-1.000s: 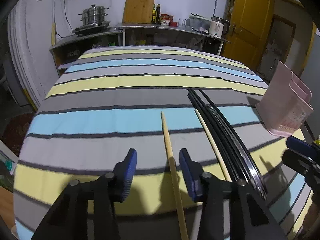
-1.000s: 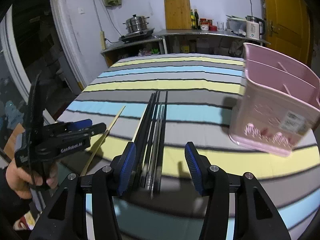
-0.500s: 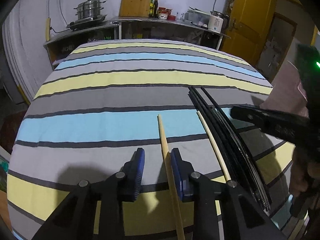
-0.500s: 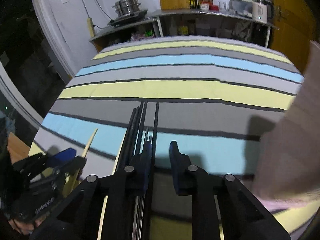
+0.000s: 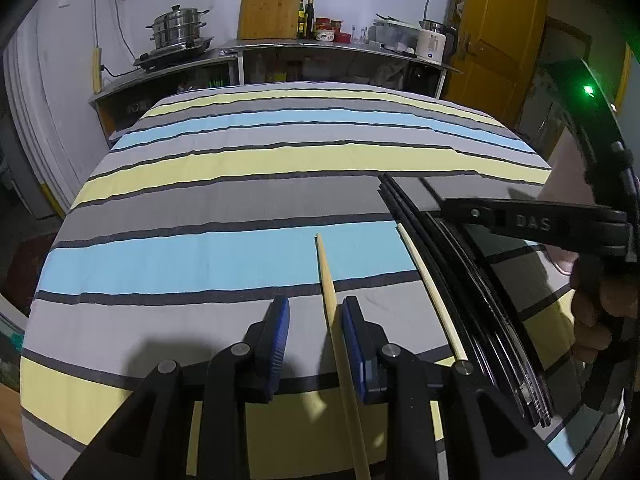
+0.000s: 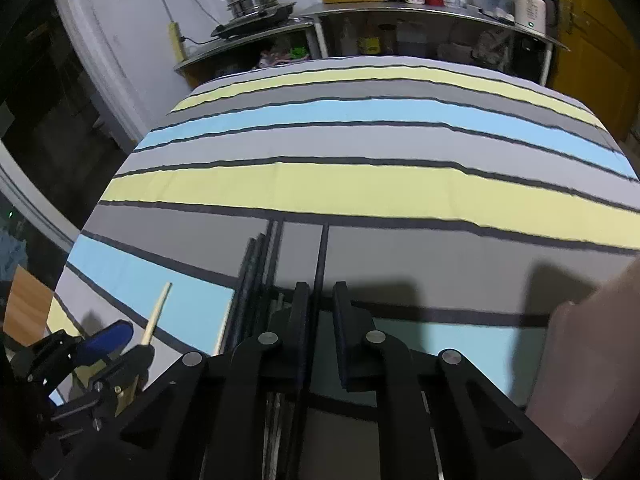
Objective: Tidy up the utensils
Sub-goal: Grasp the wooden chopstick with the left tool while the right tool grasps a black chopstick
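Observation:
A pale wooden chopstick [image 5: 329, 292] lies on the striped tablecloth between the pads of my left gripper [image 5: 314, 322], touching the right pad; a gap remains at the left pad. A second wooden chopstick [image 5: 430, 292] lies to its right beside a bundle of black chopsticks [image 5: 452, 248]. My right gripper [image 6: 320, 300] is narrowed around one black chopstick [image 6: 323, 252] set apart from the bundle [image 6: 256, 264]; a small gap shows. The pink utensil holder [image 6: 592, 360] is a blur at the right edge.
The striped tablecloth [image 5: 240, 184] covers the table. Behind it stands a metal counter [image 5: 320, 50] with a steamer pot [image 5: 178, 32], cutting board, bottles and kettle. A yellow door [image 5: 496, 40] is at the back right.
Both grippers have narrowed from wide open: the left around the wooden chopstick, the right around a black one. The right gripper moved forward and low over the bundle, past the pink holder.

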